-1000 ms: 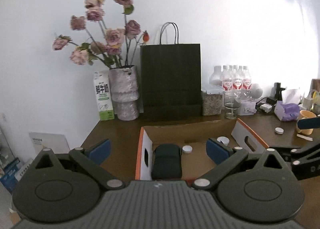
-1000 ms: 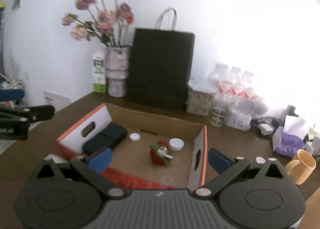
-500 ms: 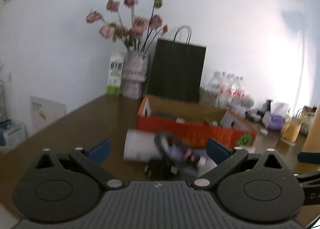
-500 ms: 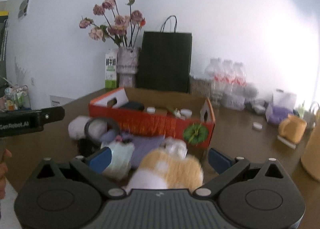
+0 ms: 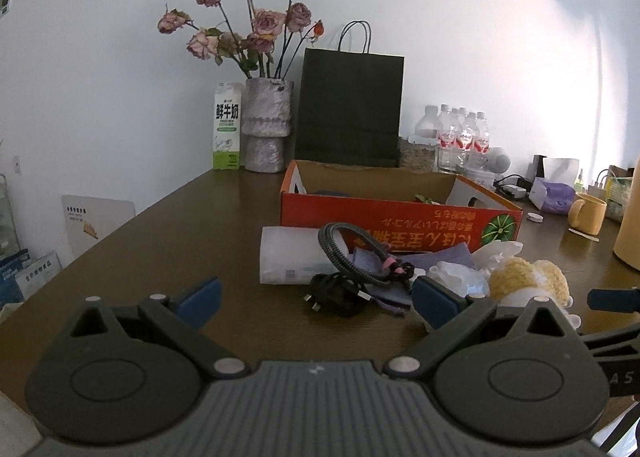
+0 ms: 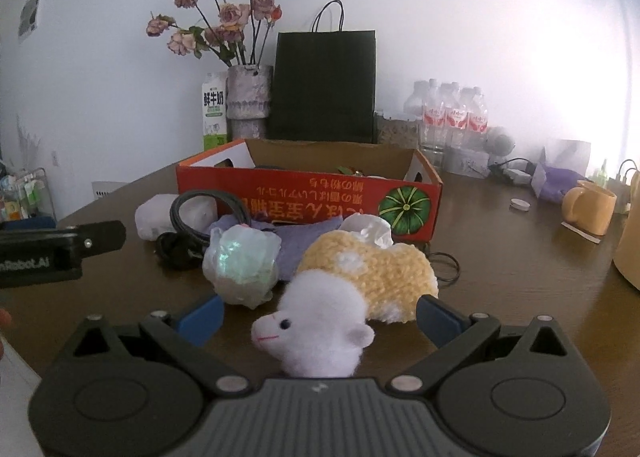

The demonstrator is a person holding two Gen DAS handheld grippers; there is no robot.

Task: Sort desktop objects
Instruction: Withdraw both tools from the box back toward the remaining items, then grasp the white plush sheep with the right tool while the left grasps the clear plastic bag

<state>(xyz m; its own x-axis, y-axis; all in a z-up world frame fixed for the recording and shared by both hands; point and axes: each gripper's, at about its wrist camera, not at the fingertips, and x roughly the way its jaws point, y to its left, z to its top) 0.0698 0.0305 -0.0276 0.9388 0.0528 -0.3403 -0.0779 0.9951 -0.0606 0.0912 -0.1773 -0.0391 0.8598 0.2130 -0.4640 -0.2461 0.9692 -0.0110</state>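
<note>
I see the brown tabletop (image 5: 168, 241) filling both views, with a black paper bag (image 5: 350, 105) and a vase of dried roses (image 5: 266, 125) standing against the wall at its far edge. In front of them sits the orange cardboard box (image 5: 400, 217), open at the top, with a dark object and something green just showing over its rim.

My left hand-held gripper (image 5: 316, 299) hovers low over the tabletop with its blue pads spread wide apart and nothing between them. My right hand-held gripper (image 6: 318, 317) is equally released; the head of the plush sheep (image 6: 360, 277) lies between its fingers, but neither pad touches it.

The sheep, yellow-bodied and white-faced, lies on the tabletop in front of the box. Just to its left is a crumpled clear plastic bag (image 6: 242, 261), resting against a purple cloth (image 6: 296, 235). A white pack (image 5: 290, 257) lies beside the box's near left corner, with a coiled braided cable (image 5: 360, 253) leaning on it and a black charger cable (image 5: 336, 293) bundled in front.

Off to the right, well apart from the pile, stand a yellow mug (image 6: 588, 207) and a small white cap (image 6: 520, 204).
</note>
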